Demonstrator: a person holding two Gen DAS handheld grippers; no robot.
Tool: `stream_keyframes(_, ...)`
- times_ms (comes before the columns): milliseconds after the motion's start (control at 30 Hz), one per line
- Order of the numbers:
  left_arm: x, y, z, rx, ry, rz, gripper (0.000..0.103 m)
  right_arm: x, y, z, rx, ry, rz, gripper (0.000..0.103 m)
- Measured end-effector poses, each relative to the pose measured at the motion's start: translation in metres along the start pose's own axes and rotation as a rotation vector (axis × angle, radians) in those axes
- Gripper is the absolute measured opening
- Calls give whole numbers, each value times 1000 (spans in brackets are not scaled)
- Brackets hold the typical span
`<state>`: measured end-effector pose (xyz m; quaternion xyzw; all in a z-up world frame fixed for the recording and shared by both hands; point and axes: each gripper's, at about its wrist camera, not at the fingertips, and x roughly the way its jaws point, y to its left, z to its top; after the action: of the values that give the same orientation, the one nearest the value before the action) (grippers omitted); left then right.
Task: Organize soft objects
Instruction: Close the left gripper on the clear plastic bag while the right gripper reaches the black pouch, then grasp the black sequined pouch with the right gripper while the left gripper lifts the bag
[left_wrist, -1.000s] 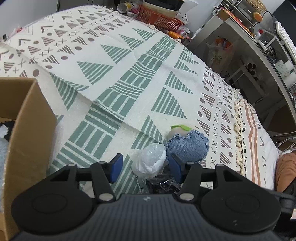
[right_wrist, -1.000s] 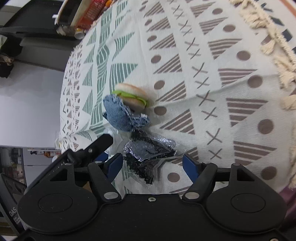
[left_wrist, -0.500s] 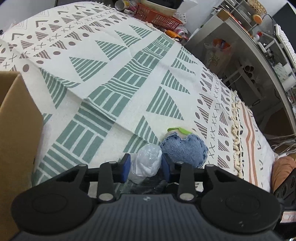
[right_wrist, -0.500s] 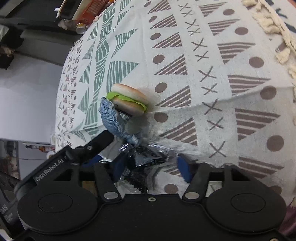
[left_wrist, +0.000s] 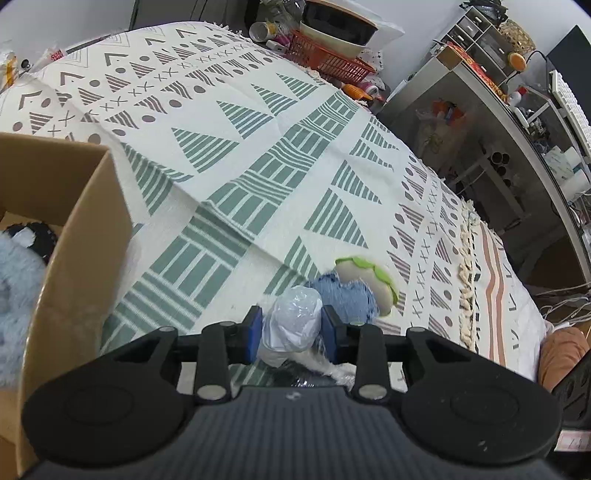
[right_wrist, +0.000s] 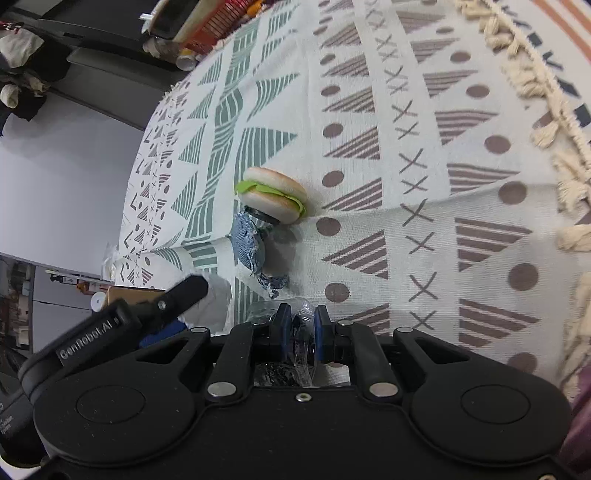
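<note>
On the patterned bedspread (left_wrist: 258, 177), left gripper (left_wrist: 291, 328) fingers pinch a white plastic-wrapped bundle (left_wrist: 293, 325); right gripper (right_wrist: 300, 328) fingers clamp a crinkly dark packet (right_wrist: 295, 343), denim pouch (right_wrist: 251, 247) at 11 o'clock.

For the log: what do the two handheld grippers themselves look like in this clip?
Both are matte black plastic. Each has two round housings, hinged linkage arms with silver pivot screws, and blue pads on the fingertips. The left gripper has a ribbed grey-black body. The right gripper has a smooth black body with one centre screw. White "GenRobot.AI" lettering shows on the left one's side in the right wrist view. No cables or sleeves are visible.
</note>
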<state>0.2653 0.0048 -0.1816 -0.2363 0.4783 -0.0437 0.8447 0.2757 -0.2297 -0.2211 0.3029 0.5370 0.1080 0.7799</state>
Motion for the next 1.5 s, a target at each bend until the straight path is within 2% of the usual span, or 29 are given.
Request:
stream_keyframes(100, -4, 2, -5, -10, 13, 12, 33, -6, -1, -1, 10, -8, 2, 13)
stream_keyframes(267, -7, 5, -14, -19, 45, 12, 33, -18, 3, -4, -42, -87, -60, 13)
stream_keyframes(333, -6, 5, -17, -20, 55, 6, 33, -19, 3, -3, -40, -89, -59, 15)
stream_keyframes(433, -6, 5, -19, -18, 60, 0, 33, -16, 4, -3, -36, -71, -80, 35)
stream_keyframes(467, -6, 5, -19, -20, 60, -2, 33, -16, 4, -3, -31, -67, -72, 52)
stream_keyframes(500, -7, 6, -19, -23, 60, -4, 33, -16, 4, -4, -31, -68, -64, 60)
stream_keyframes(600, -6, 7, -17, -29, 63, -3, 33, -11, 8, -6, -39, -51, -63, 65)
stream_keyframes(900, 7, 21, -19, -36, 100, 81, 33, 24, 23, -23, -97, 24, -144, 64)
stream_keyframes(1067, 11, 18, -19, -8, 105, 97, 35, 25, 26, -23, -128, 0, -170, 44)
stream_keyframes(1200, 18, 13, -24, 30, 121, 130, 36, 20, 22, -23, -122, -5, -158, 39)
stream_keyframes(1300, 20, 12, -25, 49, 108, 129, 34, 18, 24, -24, -130, -12, -157, 36)
stream_keyframes(1500, 4, 12, -23, 22, 85, 97, 33, 5, 22, -25, -119, -23, -154, 35)
